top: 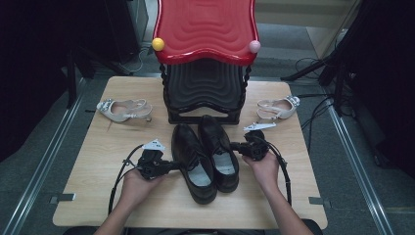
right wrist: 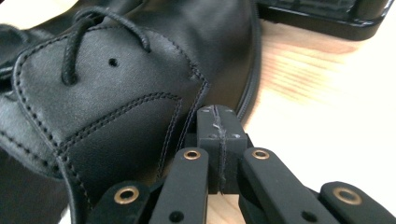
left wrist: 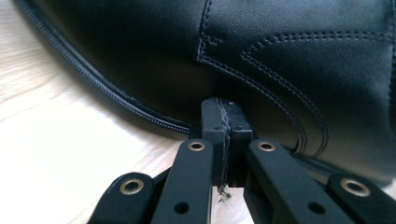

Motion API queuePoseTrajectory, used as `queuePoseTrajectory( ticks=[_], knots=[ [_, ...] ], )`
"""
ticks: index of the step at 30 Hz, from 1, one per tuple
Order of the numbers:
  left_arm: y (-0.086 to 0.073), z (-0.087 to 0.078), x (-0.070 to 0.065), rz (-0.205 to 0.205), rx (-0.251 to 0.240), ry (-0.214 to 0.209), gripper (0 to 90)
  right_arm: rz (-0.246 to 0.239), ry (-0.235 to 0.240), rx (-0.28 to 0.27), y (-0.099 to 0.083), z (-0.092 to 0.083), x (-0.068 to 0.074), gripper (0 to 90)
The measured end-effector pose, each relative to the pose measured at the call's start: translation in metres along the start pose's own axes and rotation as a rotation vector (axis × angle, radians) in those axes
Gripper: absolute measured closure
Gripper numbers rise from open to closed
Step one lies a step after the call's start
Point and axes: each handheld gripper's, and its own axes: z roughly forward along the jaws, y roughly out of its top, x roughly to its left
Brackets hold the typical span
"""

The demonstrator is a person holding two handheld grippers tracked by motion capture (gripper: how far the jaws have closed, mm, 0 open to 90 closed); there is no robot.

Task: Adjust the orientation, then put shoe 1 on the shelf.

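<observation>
Two black leather lace-up shoes stand side by side mid-table, toes pointing away from me: the left shoe and the right shoe. My left gripper is shut with nothing between its fingers, its tip against the left shoe's outer side. My right gripper is shut too, its tip against the right shoe's outer side, just below the laces. A hand holds each gripper, and the shoes sit between the two tips.
A red and black stacked stool stands at the table's far middle, right behind the shoes. One white sandal lies far left, another far right. The wooden table has bare room on both sides.
</observation>
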Motion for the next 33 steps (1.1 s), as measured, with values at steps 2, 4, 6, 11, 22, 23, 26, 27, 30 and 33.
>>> queuePoseTrajectory(
  ticks=[2,4,6,11,22,23,26,27,30,33],
  knots=[
    [0.001,-0.003,0.001,0.007,0.012,0.006,87.9,0.003,0.003,0.004,0.001,0.0,-0.002,90.0],
    [0.001,-0.005,0.006,-0.007,0.016,-0.004,82.6,0.0,0.002,0.003,0.001,-0.001,-0.003,89.8],
    [-0.001,-0.009,0.007,-0.014,0.009,-0.005,82.0,-0.002,-0.003,0.0,0.001,-0.003,-0.003,86.8],
    [0.001,-0.018,0.01,-0.017,-0.019,0.004,77.2,0.019,0.028,-0.019,-0.001,-0.012,-0.005,84.8],
    [0.005,-0.026,0.016,-0.007,-0.019,0.03,69.5,0.016,0.061,-0.071,-0.003,-0.039,0.005,78.1],
    [0.005,-0.026,0.017,-0.009,-0.021,0.035,68.2,0.012,0.06,-0.071,-0.003,-0.04,0.007,77.7],
    [0.006,-0.027,0.02,-0.014,-0.016,0.049,63.5,0.002,0.069,-0.067,-0.003,-0.046,0.013,76.2],
    [0.006,-0.027,0.021,-0.013,-0.015,0.055,62.7,-0.003,0.069,-0.068,-0.003,-0.049,0.015,76.1],
    [0.009,-0.029,0.024,-0.012,-0.019,0.055,63.0,-0.031,0.063,-0.069,-0.001,-0.057,0.025,75.5],
    [0.011,-0.031,0.027,-0.009,-0.02,0.063,61.6,-0.032,0.08,-0.08,0.0,-0.064,0.031,75.6]
  ],
)
